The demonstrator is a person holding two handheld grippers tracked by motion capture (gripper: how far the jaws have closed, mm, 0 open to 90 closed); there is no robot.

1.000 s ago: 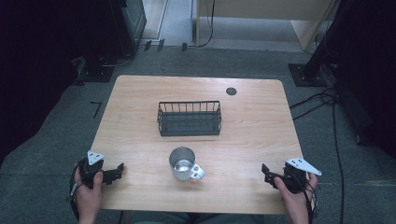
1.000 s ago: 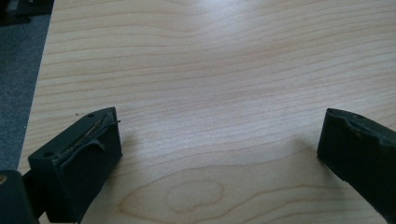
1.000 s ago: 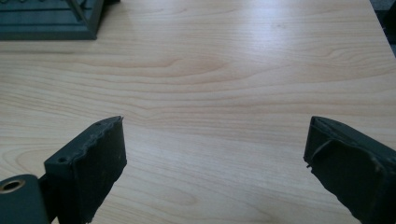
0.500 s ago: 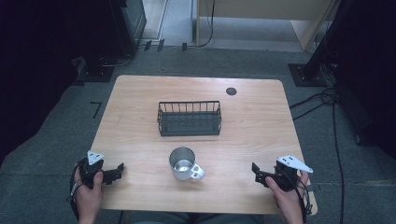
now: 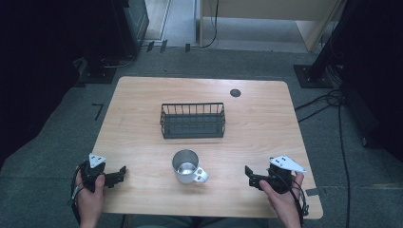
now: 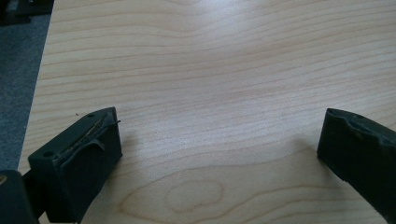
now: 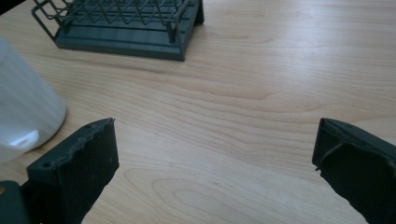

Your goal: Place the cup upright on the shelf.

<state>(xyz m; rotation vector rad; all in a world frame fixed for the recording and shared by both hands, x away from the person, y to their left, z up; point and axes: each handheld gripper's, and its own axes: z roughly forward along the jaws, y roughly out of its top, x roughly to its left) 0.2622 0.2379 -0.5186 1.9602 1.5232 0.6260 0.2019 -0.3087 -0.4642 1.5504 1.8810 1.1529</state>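
Two open tools held low at the near corners of a wooden bench, with a metal mug between them.

The left tool (image 5: 121, 173) is held by a hand (image 5: 88, 197) near the bench's (image 5: 142, 95) front left corner, its jaws spread wide with nothing between them. The right tool (image 5: 250, 176) is held near the front right corner, likewise spread and empty. A metal mug (image 5: 187, 166) stands upright between the two, apart from both, its handle turned toward the right tool. A black wire basket (image 5: 192, 120) is set just behind the mug, near the bench's middle.
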